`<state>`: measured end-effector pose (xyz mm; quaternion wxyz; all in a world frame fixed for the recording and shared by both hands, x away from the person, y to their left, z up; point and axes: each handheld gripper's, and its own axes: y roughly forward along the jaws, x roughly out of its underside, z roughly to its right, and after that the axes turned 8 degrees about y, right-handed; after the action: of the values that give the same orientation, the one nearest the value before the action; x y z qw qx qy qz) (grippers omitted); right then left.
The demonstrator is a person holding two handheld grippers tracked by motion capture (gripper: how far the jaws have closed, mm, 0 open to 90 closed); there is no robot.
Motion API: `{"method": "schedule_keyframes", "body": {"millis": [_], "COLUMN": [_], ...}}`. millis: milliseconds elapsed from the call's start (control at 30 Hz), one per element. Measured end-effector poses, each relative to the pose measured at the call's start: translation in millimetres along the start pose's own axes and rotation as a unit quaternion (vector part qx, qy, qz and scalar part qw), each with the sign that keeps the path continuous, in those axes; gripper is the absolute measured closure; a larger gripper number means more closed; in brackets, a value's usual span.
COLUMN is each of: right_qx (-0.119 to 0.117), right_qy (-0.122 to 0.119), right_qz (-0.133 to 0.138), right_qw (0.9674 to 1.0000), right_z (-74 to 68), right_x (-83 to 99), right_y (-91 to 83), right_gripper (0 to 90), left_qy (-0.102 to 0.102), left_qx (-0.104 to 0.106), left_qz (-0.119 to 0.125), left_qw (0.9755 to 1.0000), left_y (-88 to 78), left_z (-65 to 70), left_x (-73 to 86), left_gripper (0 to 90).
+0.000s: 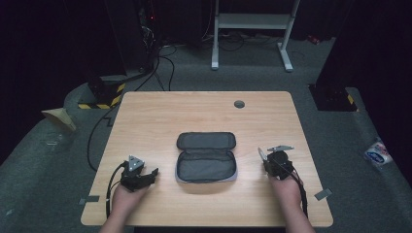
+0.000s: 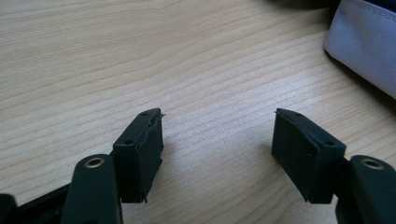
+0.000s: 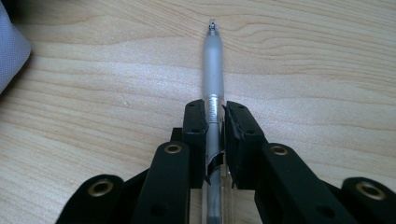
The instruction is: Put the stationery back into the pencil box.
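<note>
From above, an open grey pouch lies mid-table between the left gripper and right gripper; the left gripper view shows jaws spread wide over bare wood, the right gripper view jaws clamped on a pen.

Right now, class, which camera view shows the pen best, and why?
The right gripper view: the pen runs up the middle, its frosted barrel and tip clear, clamped between the right gripper pads. The high view gives no clear sight of it; the left gripper view looks at bare wood.
</note>
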<state>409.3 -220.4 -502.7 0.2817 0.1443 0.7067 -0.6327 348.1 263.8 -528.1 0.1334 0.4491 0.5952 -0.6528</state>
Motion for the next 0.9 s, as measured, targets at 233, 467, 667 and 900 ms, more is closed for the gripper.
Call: {"method": "schedule_keyframes", "body": {"millis": [233, 467, 667, 900], "right_qx": [-0.009, -0.012, -0.021, -0.027], "right_qy": [-0.006, -0.013, -0.009, -0.017], "right_qz": [0.0, 0.002, 0.023, 0.04], "right_qw": [0.9999, 0.9998, 0.9995, 0.9987], "right_z": [2.7, 3.8, 4.1, 2.6], "right_x": [0.1, 0.8, -2.4, -5.0], "right_y": [-0.1, -0.4, -9.1, -19.7], "right_gripper": [78.3, 78.6, 78.6, 78.6], "left_qy": [-0.001, -0.001, -0.002, 0.0], "left_qx": [-0.001, -0.001, -0.001, 0.0], "left_qz": [0.0, 0.0, 0.0, 0.0], "left_qw": [1.0, 1.0, 1.0, 1.0], "left_y": [0.3, 0.0, 0.0, 0.4], "left_z": [0.2, 0.4, 0.4, 0.2], "left_x": [-0.2, 0.0, 0.0, -0.4], "left_gripper": [33.9, 34.0, 33.9, 33.9]}}
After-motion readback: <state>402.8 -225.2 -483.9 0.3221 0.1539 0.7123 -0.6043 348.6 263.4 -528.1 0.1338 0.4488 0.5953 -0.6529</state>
